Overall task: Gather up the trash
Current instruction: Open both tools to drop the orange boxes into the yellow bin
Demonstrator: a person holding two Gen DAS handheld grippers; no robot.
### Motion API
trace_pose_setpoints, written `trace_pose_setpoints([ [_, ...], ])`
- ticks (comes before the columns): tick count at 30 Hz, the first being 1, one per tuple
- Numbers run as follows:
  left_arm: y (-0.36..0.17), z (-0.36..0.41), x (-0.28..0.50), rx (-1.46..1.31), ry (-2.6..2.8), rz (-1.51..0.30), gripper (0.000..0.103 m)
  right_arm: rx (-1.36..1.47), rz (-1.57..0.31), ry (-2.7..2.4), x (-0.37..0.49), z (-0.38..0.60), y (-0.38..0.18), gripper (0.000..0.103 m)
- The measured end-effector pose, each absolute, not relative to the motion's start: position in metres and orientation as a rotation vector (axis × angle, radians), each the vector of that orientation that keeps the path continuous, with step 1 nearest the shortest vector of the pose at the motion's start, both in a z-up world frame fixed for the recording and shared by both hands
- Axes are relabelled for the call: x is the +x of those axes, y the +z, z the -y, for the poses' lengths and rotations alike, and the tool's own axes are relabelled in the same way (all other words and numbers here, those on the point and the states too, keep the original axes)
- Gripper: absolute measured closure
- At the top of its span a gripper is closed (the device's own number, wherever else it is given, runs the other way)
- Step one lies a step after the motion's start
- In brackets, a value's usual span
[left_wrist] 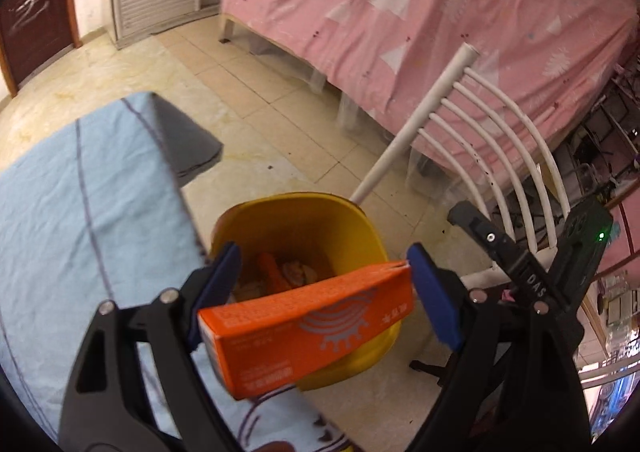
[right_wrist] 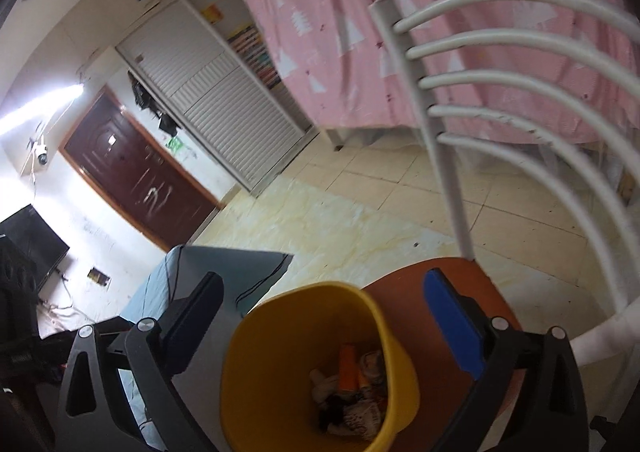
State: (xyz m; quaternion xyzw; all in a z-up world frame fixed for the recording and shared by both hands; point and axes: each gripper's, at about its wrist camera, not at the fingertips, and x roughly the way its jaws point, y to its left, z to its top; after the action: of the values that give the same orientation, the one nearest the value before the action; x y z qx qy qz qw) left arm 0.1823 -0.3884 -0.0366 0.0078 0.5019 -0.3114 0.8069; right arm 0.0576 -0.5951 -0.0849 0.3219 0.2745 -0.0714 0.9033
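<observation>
Left wrist view: the left gripper [left_wrist: 324, 292] is spread wide and an orange box [left_wrist: 308, 326] is clamped lengthwise between its blue pads [left_wrist: 434, 292], one end against each pad. The box is tilted, its right end higher, and is held just above the rim of a yellow bin [left_wrist: 296, 220]. Crumpled wrappers and an orange item [left_wrist: 274, 272] are seen at the bottom of the bin. The bin is set on the tiled floor [left_wrist: 256, 92], just beside the corner of a table covered with a light blue cloth [left_wrist: 92, 188]. A white chair [left_wrist: 492, 140] is noted to the right of the bin, with a bed under a pink sheet [left_wrist: 400, 4] behind it. Part of the right gripper [left_wrist: 532, 252] is seen at the right edge, near the chair; its state cannot be told from this view.

Right wrist view: the right gripper [right_wrist: 324, 320] is seen with its jaws standing wide apart, nothing clamped between them. The yellow bin [right_wrist: 280, 332] is framed between the fingers, below them and untouched by the pads. Trash [right_wrist: 352, 388] is visible inside. The chair's reddish-brown seat [right_wrist: 420, 292] lies just behind the bin, with the white slatted back [right_wrist: 480, 80] rising to the right. A dark red door [right_wrist: 132, 172] and a white slatted cabinet [right_wrist: 224, 92] are recorded on the far wall.
</observation>
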Motion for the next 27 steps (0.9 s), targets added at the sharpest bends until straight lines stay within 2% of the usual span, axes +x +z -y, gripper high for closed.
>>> trace_pose_setpoints([
  [3,-0.041,0.399,0.181,0.038,-0.693,-1.081,0.018,0.673,-0.562,-0.153,0.056,0.598,-0.087,0.010],
  [5,-0.042,0.403,0.180,0.045,-0.702,-1.076,0.008,0.669,-0.566,-0.155,0.058,0.596,-0.087,0.010],
  [12,-0.039,0.390,0.176,0.064,-0.688,-1.038,0.008,0.649,-0.564,-0.137,0.061,0.586,-0.084,0.010],
  [27,-0.008,0.274,0.150,0.021,-0.468,-0.802,0.006,0.446,-0.519,-0.034,0.068,0.503,-0.041,0.009],
])
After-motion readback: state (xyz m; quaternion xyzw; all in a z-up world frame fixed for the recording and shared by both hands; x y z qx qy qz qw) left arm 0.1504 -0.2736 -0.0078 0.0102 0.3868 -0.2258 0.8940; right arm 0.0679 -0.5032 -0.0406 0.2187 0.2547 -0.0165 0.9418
